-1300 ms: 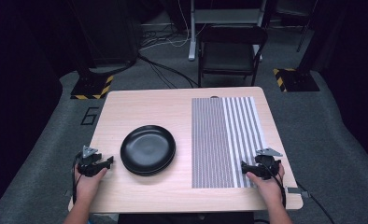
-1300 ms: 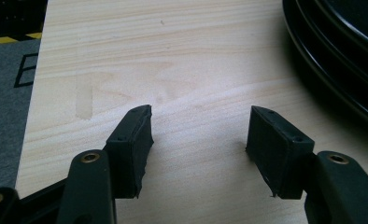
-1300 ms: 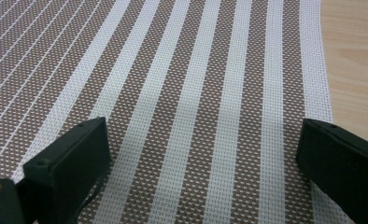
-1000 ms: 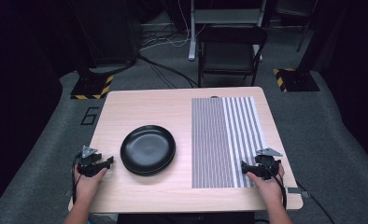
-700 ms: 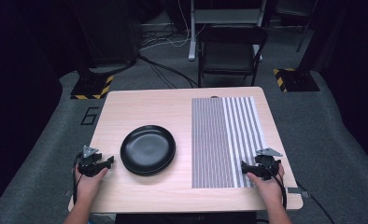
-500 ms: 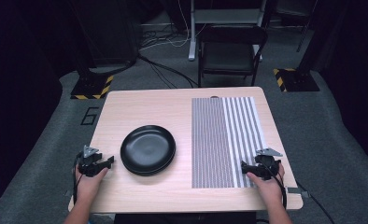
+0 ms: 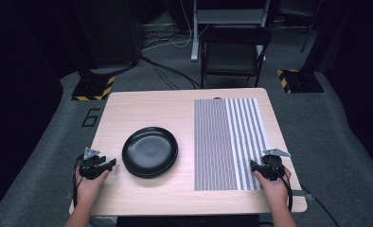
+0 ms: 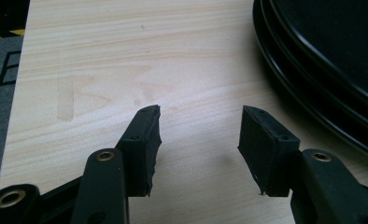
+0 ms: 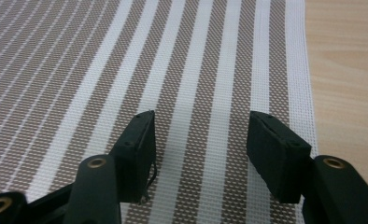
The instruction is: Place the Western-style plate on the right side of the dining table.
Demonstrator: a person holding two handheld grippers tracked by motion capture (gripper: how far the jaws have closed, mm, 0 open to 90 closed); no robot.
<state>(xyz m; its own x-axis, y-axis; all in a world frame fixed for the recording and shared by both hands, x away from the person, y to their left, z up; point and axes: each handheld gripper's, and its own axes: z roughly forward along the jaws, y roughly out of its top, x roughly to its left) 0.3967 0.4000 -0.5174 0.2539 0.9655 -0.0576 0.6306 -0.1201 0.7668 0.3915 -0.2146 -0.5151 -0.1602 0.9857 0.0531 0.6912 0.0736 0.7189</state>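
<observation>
The left gripper [image 7: 110, 163] lies low on the table [image 7: 175, 106] at about 8 o'clock, the person's left hand [image 7: 89, 182] behind it, jaws pointing toward 3 o'clock at the stack of black plates [image 7: 150, 151] just beside them. In the left gripper view its jaws have just been closing but stand apart over bare wood, nothing between them; the plates' rims [image 8: 313, 88] sit near the right jaw, not touching.

The right gripper [image 7: 253, 165] rests at about 4 o'clock on the near right edge of the striped placemat [image 7: 222, 137], held by the right hand [image 7: 275, 182]. Its jaws have likewise just been closing; in the right gripper view they are parted above the brown-and-white woven mat [image 9: 173, 56], pinching nothing.

The table is pale wood grain. It stands on grey carpet [image 7: 38, 161]. A dark folding chair [image 7: 234, 52] stands past the far edge at 12 o'clock, with cables [image 7: 168, 71] trailing on the floor to its left. Yellow-and-black hazard-striped bases [image 7: 92, 88] sit at 10 and 2 o'clock. A figure "6" [image 7: 91, 117] is marked on the carpet left of the table.
</observation>
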